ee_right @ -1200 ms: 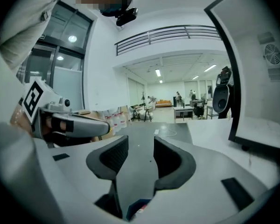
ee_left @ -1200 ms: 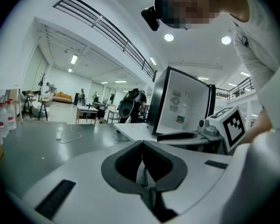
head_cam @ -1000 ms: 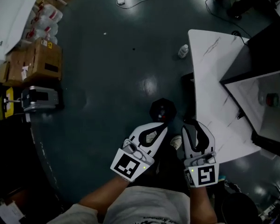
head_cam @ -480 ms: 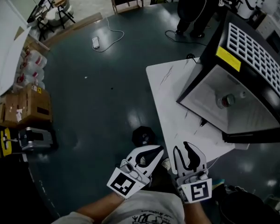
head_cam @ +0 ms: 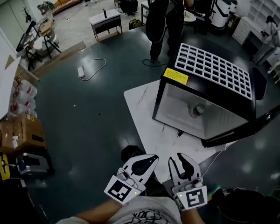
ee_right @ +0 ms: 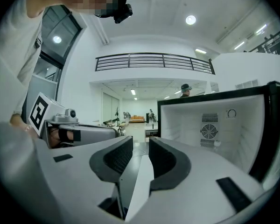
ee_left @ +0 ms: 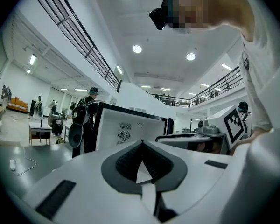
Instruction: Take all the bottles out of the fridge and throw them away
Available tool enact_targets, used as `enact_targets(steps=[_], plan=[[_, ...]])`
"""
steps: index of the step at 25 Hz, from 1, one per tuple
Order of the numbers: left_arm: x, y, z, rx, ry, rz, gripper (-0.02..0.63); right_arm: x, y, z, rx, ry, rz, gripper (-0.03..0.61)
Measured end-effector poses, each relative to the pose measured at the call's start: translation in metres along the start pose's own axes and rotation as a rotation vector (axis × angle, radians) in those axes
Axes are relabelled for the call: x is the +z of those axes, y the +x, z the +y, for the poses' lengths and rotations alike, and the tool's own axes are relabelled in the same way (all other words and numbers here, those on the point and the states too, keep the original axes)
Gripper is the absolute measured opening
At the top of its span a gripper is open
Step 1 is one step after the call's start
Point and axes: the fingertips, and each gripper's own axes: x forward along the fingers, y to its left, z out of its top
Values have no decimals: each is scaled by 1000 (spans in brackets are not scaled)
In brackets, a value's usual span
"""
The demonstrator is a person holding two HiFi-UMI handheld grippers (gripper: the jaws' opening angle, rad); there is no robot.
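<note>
Right gripper view: right gripper (ee_right: 141, 142) fingers (ee_right: 117, 157) slightly apart, closing, empty; left gripper (ee_left: 142, 142) fingers (ee_left: 126, 160) together, empty.

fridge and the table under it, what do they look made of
Fridge: smooth black shell, painted metal or plastic by its even sheen; plain white liner, likely plastic. Table: white top with thin dark veins, so marble or a marble-look laminate.

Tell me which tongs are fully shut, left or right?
The left tongs: their jaw tips meet, nothing between. The right tongs show an empty gap between the jaws, which are closing.
</note>
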Motion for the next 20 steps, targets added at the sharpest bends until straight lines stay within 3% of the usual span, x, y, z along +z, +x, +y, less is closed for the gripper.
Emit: enact_targets(steps=[11,20], plan=[[32,59,-64,-79,36,-23,14,21,-66,-61,-88,11,-23,120],[34,107,-116,-129,38,-10,14,21,-116,-103,-120,6,-15,120]])
